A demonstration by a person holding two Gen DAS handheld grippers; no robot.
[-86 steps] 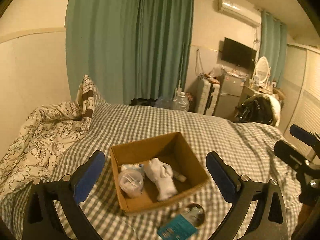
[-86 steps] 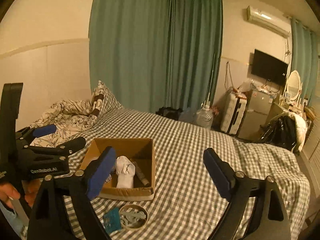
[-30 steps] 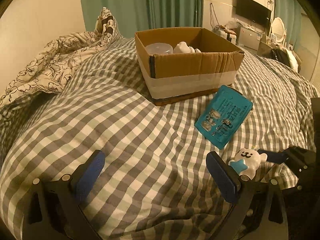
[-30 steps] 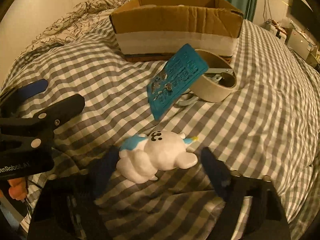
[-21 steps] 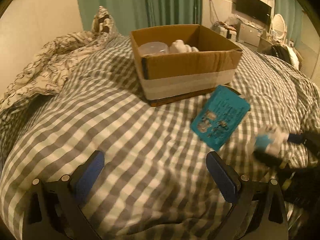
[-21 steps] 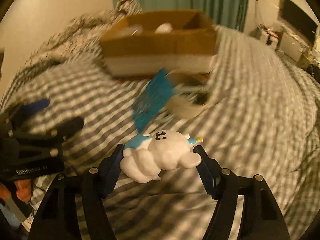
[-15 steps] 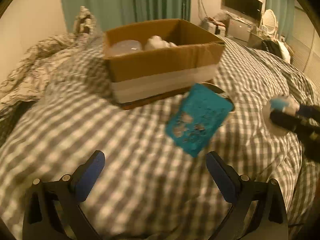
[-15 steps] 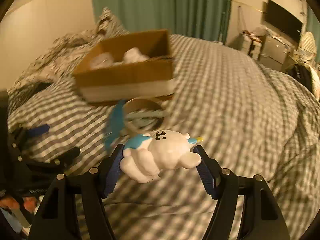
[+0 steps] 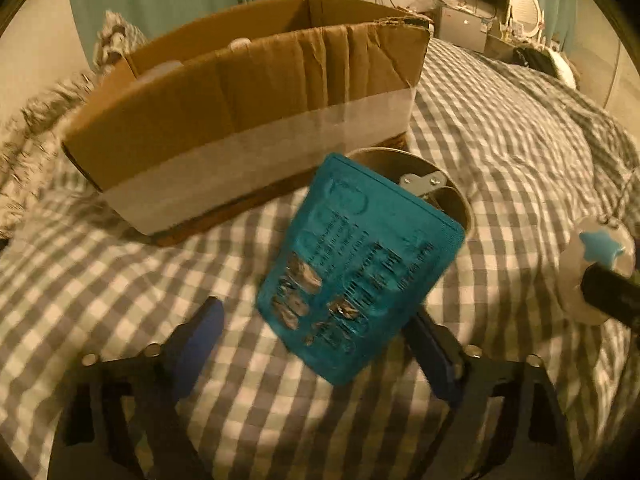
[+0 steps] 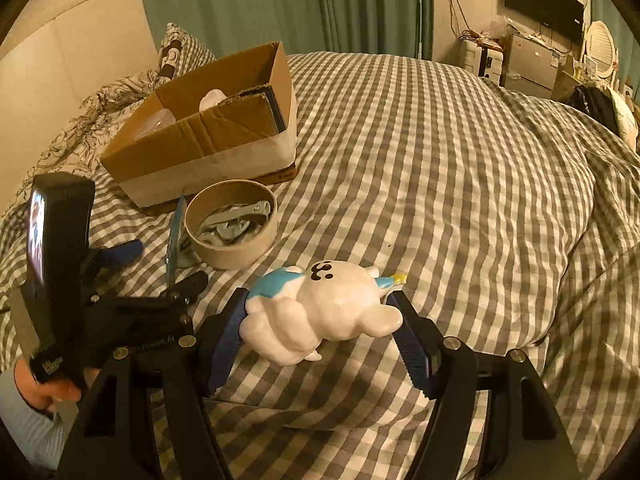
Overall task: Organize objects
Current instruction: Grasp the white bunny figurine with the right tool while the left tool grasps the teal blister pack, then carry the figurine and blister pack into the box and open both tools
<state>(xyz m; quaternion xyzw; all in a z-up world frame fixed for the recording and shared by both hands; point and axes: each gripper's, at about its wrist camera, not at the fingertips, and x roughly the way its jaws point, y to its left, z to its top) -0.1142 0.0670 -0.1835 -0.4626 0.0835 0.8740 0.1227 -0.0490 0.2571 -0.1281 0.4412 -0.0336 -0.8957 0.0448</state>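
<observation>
Right claw point(image 10: 320, 320) pinches a glossy, rounded white figurine point(image 10: 324, 316); left claw point(image 9: 316, 332) spread around a flat teal packet point(image 9: 356, 276).

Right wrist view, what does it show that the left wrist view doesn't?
Only the right wrist view shows the white toy's face, clamped in the right gripper, and the grey items inside the tape roll. Only the left wrist view shows the teal packet's printed face between the open left gripper's fingers; the right view sees it edge-on. Both show the cardboard box on the checked bedspread.
</observation>
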